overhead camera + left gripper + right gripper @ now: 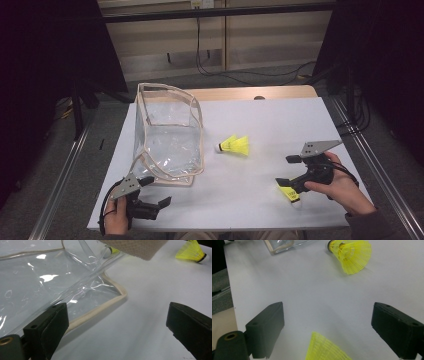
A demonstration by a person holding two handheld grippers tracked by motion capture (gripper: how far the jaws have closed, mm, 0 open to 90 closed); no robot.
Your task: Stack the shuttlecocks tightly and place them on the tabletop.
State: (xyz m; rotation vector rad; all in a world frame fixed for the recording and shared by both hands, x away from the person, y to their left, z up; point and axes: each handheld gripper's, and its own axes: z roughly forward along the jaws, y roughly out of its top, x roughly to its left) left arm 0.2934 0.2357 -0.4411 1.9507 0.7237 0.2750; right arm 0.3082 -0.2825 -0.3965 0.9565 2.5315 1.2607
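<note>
The left gripper [117, 322] is held with its jaws spread wide on the white table [260, 125]; the clear bag [50, 282] lies just beyond one jaw, its cream-edged corner between them. The right gripper [327, 327] is likewise spread, nothing pinched: a yellow shuttlecock [325, 348] lies between its jaws, untouched. Another shuttlecock [350, 253] lies well ahead of them.

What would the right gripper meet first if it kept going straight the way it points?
Likely the near shuttlecock, lying between the right gripper's open jaws; beyond it, bare table, then the farther shuttlecock, slightly to one side.
</note>
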